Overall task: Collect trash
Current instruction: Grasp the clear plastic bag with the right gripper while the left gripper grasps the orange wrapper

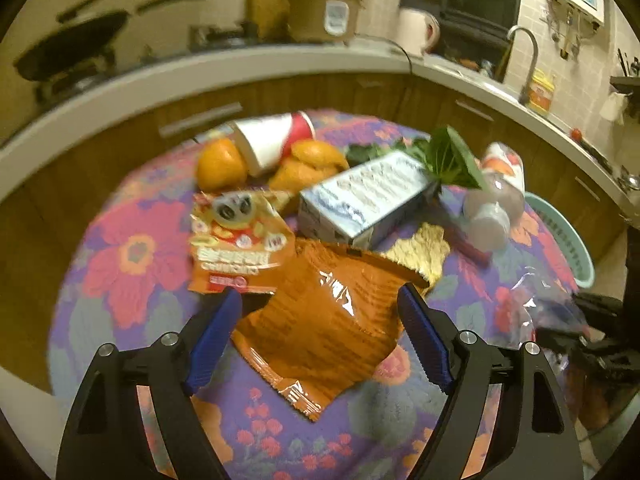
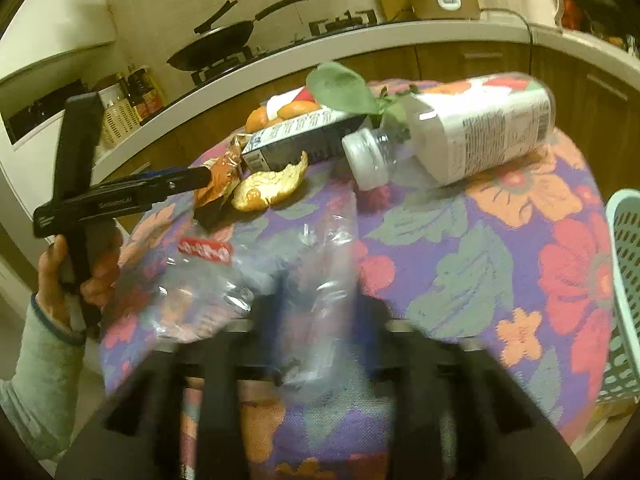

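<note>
An orange snack wrapper (image 1: 324, 312) lies flat on the flowered tablecloth (image 1: 132, 256), between the blue pads of my open left gripper (image 1: 320, 292), which do not press on it. From the right wrist view the left gripper (image 2: 200, 174) reaches the wrapper (image 2: 216, 184) from the left, held by a hand (image 2: 80, 272). A crumpled clear plastic bag (image 2: 256, 280) lies at my right gripper (image 2: 324, 300). Its blurred fingers stand apart with part of the bag between them. The same bag (image 1: 536, 304) shows at the right of the left wrist view.
On the cloth lie a milk carton (image 1: 360, 196), a plastic bottle (image 2: 472, 132), a tipped paper cup (image 1: 272, 136), orange peels (image 1: 220, 164), a green leaf (image 2: 340, 88) and a cartoon snack packet (image 1: 236, 236). A teal basket (image 2: 628, 280) stands off the table's right edge. A kitchen counter runs behind.
</note>
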The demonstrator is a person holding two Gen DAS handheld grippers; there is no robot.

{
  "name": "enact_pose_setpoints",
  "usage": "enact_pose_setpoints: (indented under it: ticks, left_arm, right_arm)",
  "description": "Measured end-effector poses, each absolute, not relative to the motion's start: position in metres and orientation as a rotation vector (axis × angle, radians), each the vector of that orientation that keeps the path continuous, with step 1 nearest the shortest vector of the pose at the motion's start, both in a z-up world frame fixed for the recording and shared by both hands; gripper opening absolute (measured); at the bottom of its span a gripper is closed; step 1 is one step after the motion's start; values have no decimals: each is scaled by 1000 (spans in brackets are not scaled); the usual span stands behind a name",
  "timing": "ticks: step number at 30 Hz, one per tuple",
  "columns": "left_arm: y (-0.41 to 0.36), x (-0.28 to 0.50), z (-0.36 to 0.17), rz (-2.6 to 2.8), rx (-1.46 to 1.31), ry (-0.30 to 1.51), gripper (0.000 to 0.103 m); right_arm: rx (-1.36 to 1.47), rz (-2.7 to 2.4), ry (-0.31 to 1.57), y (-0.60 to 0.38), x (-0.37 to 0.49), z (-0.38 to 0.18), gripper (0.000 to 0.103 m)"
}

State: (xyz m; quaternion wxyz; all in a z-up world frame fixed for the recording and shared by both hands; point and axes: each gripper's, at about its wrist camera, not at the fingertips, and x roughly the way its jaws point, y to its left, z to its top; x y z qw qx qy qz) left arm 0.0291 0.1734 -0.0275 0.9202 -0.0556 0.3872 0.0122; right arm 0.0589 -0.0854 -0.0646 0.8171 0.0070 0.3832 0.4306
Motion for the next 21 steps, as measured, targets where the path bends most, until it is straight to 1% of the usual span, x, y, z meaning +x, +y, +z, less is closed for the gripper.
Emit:
enact_pose_setpoints:
  ticks: [1, 4, 6, 7, 9, 10, 11, 12, 13, 14, 15, 16, 17, 19, 21]
  left_arm:
    - [175, 33, -32, -14, -117, 833, 78]
    - [176, 34, -36, -57, -106, 845, 77]
    - [175, 31, -37, -80, -102, 837, 72]
    - [173, 29, -38, -95, -99, 830, 64]
    - [166, 26, -39, -89, -67, 818, 62]
    - [161, 24, -41, -89, -44, 818, 59]
    - [157, 22, -42, -93, -31, 816, 54]
    - [154, 19, -42, -104, -28, 815, 53]
    - [154, 18, -41, -111, -32, 814, 51]
    - [152, 14, -41, -120, -45, 811, 49]
    - [152, 12, -40, -125, -57, 809, 48]
    - [151, 10, -41, -129, -65, 808, 45]
    - [150, 7, -41, -134, -74, 805, 40]
    - [147, 4, -42, -133, -89, 804, 34]
    - [145, 1, -43, -124, -100, 795, 29]
  right_arm:
    - [20, 932, 810, -86, 58, -63, 68]
    - [5, 945, 824, -82, 58, -64, 68]
    - [2, 949, 827, -80, 57, -64, 68]
    - [-7, 948, 827, -79, 56, -64, 68]
    - [-49, 931, 820, -73, 54, -64, 68]
    - [-68, 936, 815, -71, 51, -64, 63]
    - [-85, 956, 819, -68, 48, -65, 45]
    - [-98, 963, 825, -64, 46, -65, 33]
    - [-114, 956, 820, -63, 43, -66, 24]
    - [-125, 951, 807, -62, 40, -67, 17]
    - [-124, 962, 802, -63, 39, -67, 13]
    - [-118, 969, 799, -65, 38, -66, 9]
    - [-112, 970, 792, -66, 37, -66, 7]
    - [-106, 968, 770, -70, 34, -62, 5]
    - [-96, 968, 751, -74, 32, -57, 5]
